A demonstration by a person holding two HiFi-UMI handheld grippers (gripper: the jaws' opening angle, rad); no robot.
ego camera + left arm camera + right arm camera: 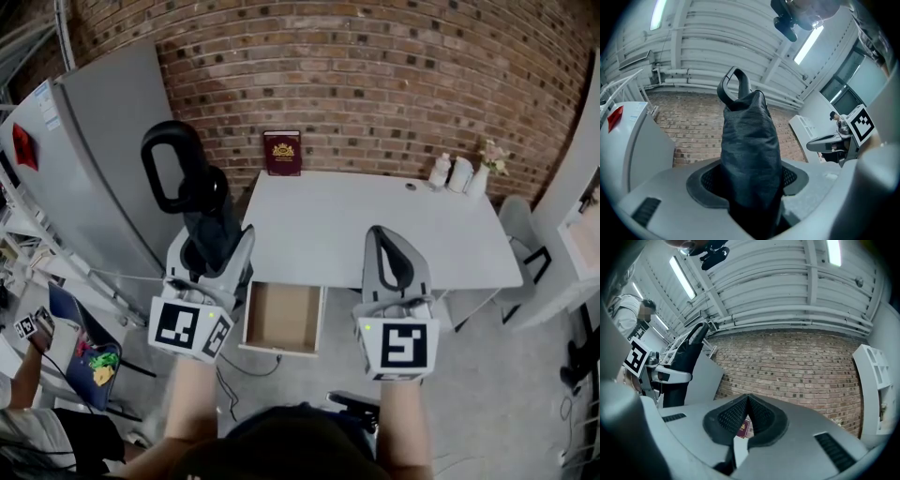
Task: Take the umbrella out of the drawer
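A black folded umbrella (192, 192) with a loop handle stands upright above the floor, left of the table, held in my left gripper (214, 246). In the left gripper view the umbrella (750, 150) fills the gap between the jaws, and my left gripper (750, 180) is shut on it. The wooden drawer (281, 317) under the white table (375, 225) is pulled out and looks empty. My right gripper (389, 255) hovers in front of the table, right of the drawer. The pads of my right gripper (747, 399) meet at their tips with nothing between them.
A dark red book (282, 153) leans on the brick wall at the table's back. White bottles and a small vase (461, 173) stand at its far right corner. A grey panel (103, 159) rises on the left, and a grey chair (520, 230) stands on the right.
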